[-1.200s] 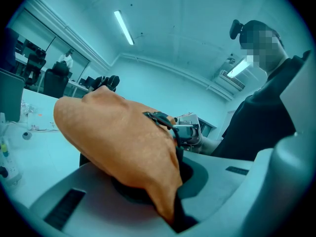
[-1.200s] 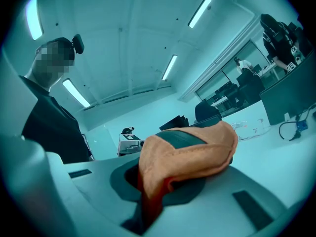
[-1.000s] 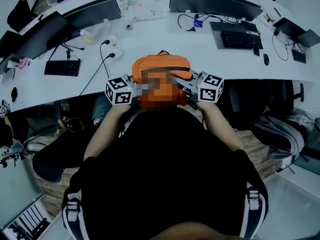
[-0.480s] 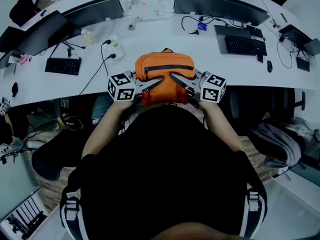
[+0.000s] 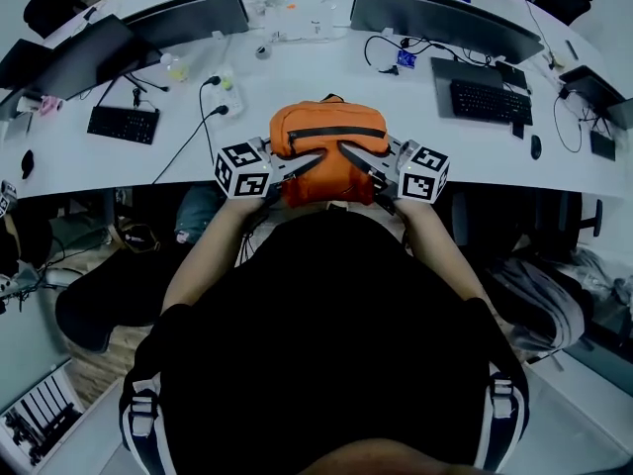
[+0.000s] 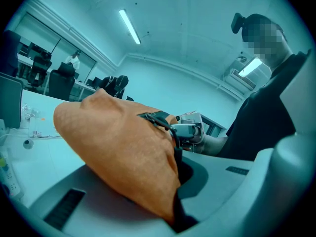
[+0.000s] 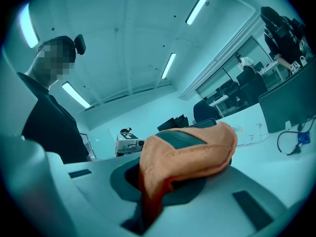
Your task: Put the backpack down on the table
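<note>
While both claws are clamped on orange fabric, the backpack (image 5: 328, 151) hangs between them at the near edge of the tabletop (image 5: 297, 72), at about 6 o'clock on the curved white surface as the head view shows it. The left claw (image 5: 313, 160) is closed on a fold of the bag's left flank, and the right claw (image 5: 345, 151) is closed on a fold of its right flank. Each gripper view shows cloth pinched deep between the jaws. My reading is that the lowering step is in hand and the setting-down is not yet done. The bag's lower part appears to overlap the near edge, and I cannot tell whether its base touches the surface. The next move, I judge, calls for carrying it a little toward 12 o'clock so its whole base is over the tabletop. It should then be lowered until it bears its own weight, and only then should both claws part together. Room is good straight ahead, with a bare white patch at 12 o'clock of the bag. A black cable (image 5: 203, 122) runs at its 10 o'clock, and a keyboard (image 5: 492, 102) sits well apart at 2 o'clock. The left monitor (image 5: 193, 18) and right monitor (image 5: 445, 23) line the far side at 11 and 1 o'clock. The main risk is the near edge: released too early, the soft bag could slump off toward the person.
</note>
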Tool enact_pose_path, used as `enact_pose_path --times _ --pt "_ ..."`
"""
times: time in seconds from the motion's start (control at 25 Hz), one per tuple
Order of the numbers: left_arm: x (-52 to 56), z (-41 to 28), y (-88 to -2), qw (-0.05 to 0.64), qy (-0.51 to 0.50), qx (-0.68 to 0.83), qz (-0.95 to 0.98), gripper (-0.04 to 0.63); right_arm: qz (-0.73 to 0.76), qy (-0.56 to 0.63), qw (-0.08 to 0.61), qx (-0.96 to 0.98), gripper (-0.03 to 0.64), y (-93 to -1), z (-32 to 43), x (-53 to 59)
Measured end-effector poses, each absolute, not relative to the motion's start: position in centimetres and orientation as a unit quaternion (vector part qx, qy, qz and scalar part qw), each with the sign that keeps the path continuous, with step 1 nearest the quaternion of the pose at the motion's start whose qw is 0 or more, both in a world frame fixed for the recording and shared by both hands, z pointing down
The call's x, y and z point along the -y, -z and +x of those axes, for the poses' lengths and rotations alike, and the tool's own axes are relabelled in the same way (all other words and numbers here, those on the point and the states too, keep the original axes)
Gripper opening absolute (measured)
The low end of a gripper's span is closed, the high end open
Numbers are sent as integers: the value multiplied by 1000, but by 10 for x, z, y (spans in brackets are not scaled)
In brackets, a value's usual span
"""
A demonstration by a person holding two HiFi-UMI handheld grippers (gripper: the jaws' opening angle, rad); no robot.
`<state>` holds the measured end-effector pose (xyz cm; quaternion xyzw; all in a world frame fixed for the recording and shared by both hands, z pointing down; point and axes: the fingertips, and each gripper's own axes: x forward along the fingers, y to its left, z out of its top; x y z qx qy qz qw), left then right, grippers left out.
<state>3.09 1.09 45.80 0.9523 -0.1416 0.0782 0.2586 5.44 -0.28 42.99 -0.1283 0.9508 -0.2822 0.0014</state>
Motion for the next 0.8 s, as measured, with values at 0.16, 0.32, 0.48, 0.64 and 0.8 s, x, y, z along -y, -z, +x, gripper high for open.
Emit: enact_pose_path --times 0.16,0.32,0.48,0.64,0.8 --pt "-3 35 -461 260 -80 150 951 52 -122 286 -1 -950 51 -432 58 11" --pt "8 39 -464 261 -81 158 949 54 -112 286 -4 -952 51 -436 62 23" --pt "20 42 -470 264 -80 166 947 54 -102 289 -11 -952 51 -440 64 34" --pt "34 45 -474 266 -81 170 945 54 -98 294 -12 -951 50 -444 67 48" --pt "45 49 -476 268 -81 174 944 54 -95 295 -11 -951 50 -447 71 59"
